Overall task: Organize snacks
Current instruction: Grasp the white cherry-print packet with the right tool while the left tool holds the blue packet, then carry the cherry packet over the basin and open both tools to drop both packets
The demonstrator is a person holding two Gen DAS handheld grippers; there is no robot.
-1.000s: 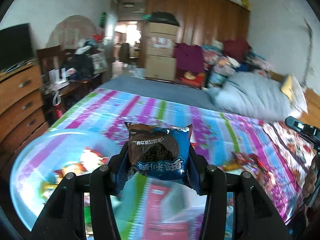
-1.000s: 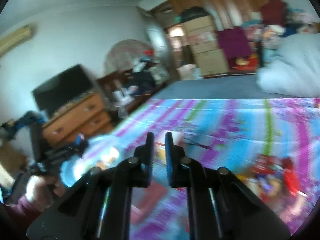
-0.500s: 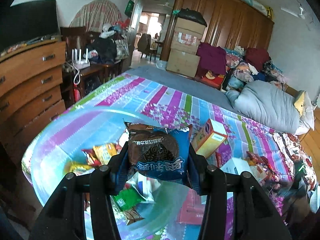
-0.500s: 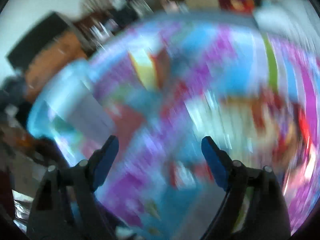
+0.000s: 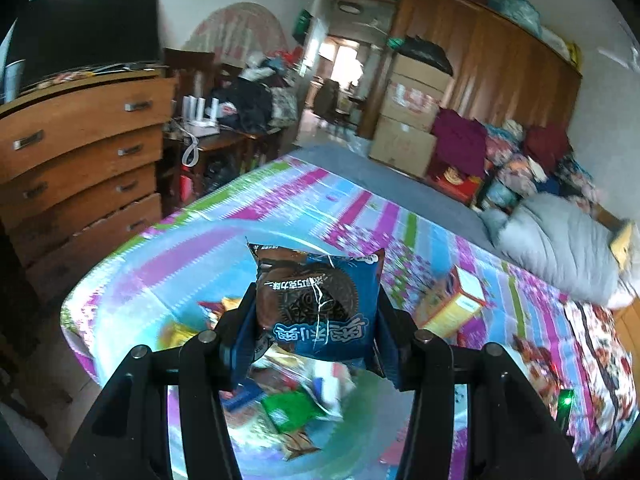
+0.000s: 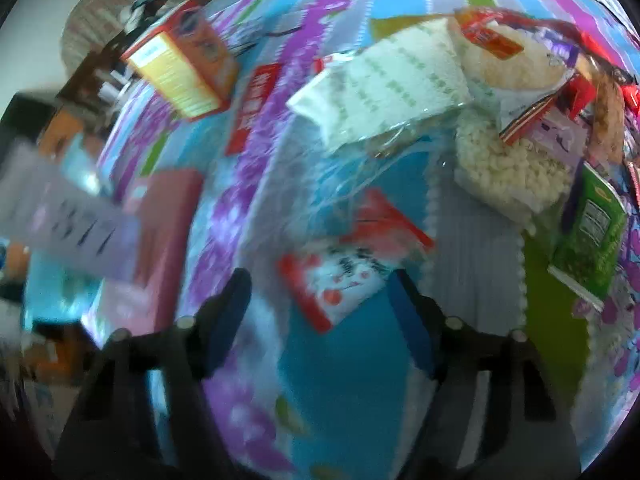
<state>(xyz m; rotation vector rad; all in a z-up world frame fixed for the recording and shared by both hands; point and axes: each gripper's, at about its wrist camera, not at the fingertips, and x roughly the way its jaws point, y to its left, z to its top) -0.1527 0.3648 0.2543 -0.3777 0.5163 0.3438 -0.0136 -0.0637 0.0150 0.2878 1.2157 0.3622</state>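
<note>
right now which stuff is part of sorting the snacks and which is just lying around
Job: cookie packet in left gripper; clear tub; red-white packet before right gripper; orange box.
Lying about: dresser, cardboard boxes, grey quilt.

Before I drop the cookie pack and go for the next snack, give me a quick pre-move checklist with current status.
1. Left gripper firmly holds the cookie pack: ok.
2. Pack above the clear bin: ok, bin with snacks lies below it.
3. Right gripper open: ok, jaws spread wide.
4. Red-and-white snack packet between the right jaws: ok, though touching cannot be told.
5. Right view sharp enough to aim: not ok, blurred.
</note>
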